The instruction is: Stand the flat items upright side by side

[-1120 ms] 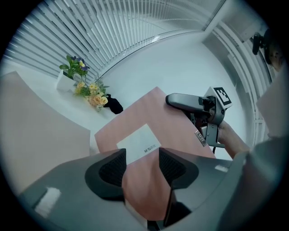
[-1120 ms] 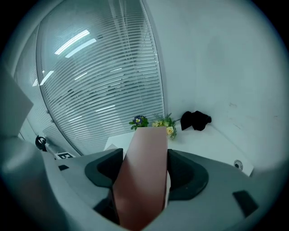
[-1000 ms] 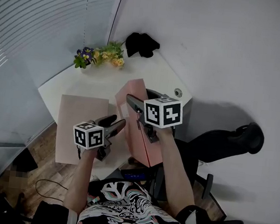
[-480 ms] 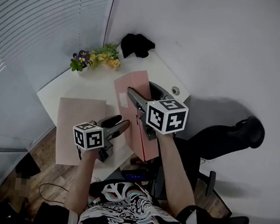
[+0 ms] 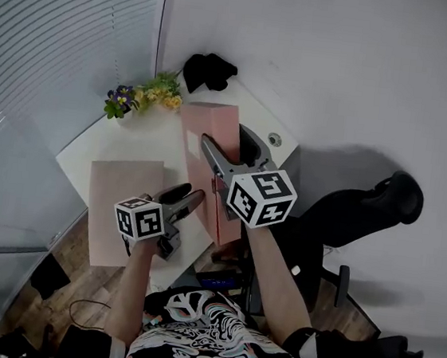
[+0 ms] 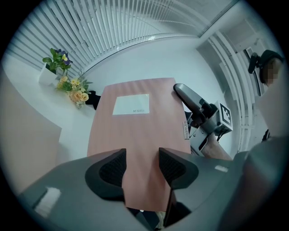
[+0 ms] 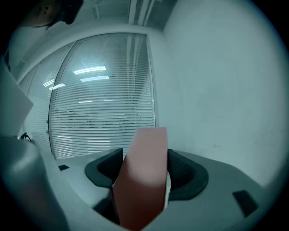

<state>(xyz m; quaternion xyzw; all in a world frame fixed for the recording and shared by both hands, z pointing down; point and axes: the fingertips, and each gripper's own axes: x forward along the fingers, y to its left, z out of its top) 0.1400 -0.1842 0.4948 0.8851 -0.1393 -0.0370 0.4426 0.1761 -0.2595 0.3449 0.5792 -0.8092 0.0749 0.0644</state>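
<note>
White corner desk [image 5: 144, 137] is taking all the action. Nearest to me, the left gripper [image 6: 142, 158] is hovering just off the right edge of the flat folder [image 5: 117, 194], which is lying on its broad face. This gripper is barely shifting. Its jaws are standing apart with nothing pinched, and the labelled face of the other folder is showing through the gap. I cannot tell whether the tips are touching it.

To the right of the flat folder, the right gripper [image 7: 144, 158] is clenching the raised folder [image 5: 209, 128], with both pads pressing on its thick edge. That is where the change is happening. Over the last second this folder has been swinging from a lean to nearly upright, its far end climbing while the gripper draws back toward the person. To my eye the first item is close to standing on its edge, with its label [image 6: 131, 104] facing the flat folder. The second item is still waiting its turn.

Beyond the flat folder, the flowers [image 5: 141, 96] and a black cloth [image 5: 206, 69] are sitting undisturbed in the corner.
</note>
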